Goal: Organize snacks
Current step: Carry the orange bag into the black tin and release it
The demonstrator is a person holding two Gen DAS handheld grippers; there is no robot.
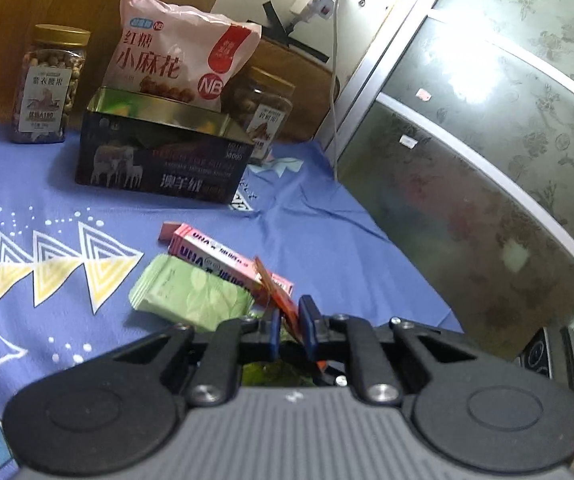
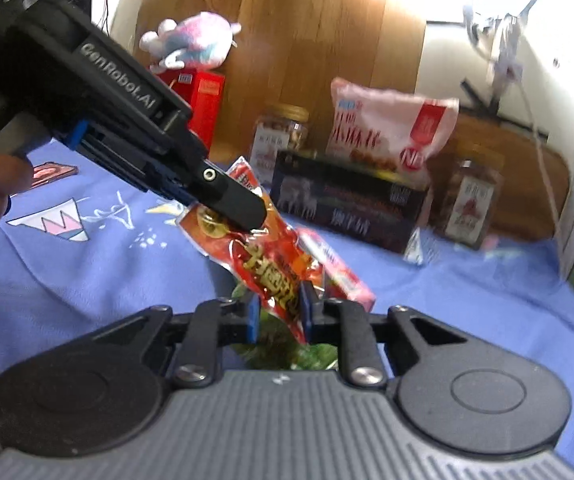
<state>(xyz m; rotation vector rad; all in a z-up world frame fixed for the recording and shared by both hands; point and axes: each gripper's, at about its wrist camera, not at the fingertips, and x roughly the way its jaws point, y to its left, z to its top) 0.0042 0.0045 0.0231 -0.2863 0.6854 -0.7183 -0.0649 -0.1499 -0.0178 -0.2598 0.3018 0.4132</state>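
The left tool (image 2: 227,204) is pinching the upper end of a red snack packet (image 2: 271,264), its fingers pressed together on the foil, and the right tool (image 2: 279,312) has the lower end of that packet between its blue pads (image 2: 251,316). Those pads sit close against the foil, though we cannot tell for certain how firmly they bite. So the packet hangs tilted in the air between our two tools, above the worktop (image 1: 327,216) and its blue cloth (image 1: 39,184).

We judge the step in hand to be carrying this packet to the dark tin (image 1: 159,160), which stands open well behind it with a big pink bag (image 1: 175,52) already leaning out of it. To do it well, we should let one tool take the load and free the other, or the foil will twist between them. A thin, slippery packet calls for a grip well in from the edge.

Just under the packet lie a pink box (image 1: 215,256) and a green packet (image 1: 195,292), touching each other; we should lift clear of them so nothing is dragged along. The free space in the tin is at its front, before the pink bag, so we would lower the packet there. Two jars (image 1: 51,84) flank the tin, close enough to knock.
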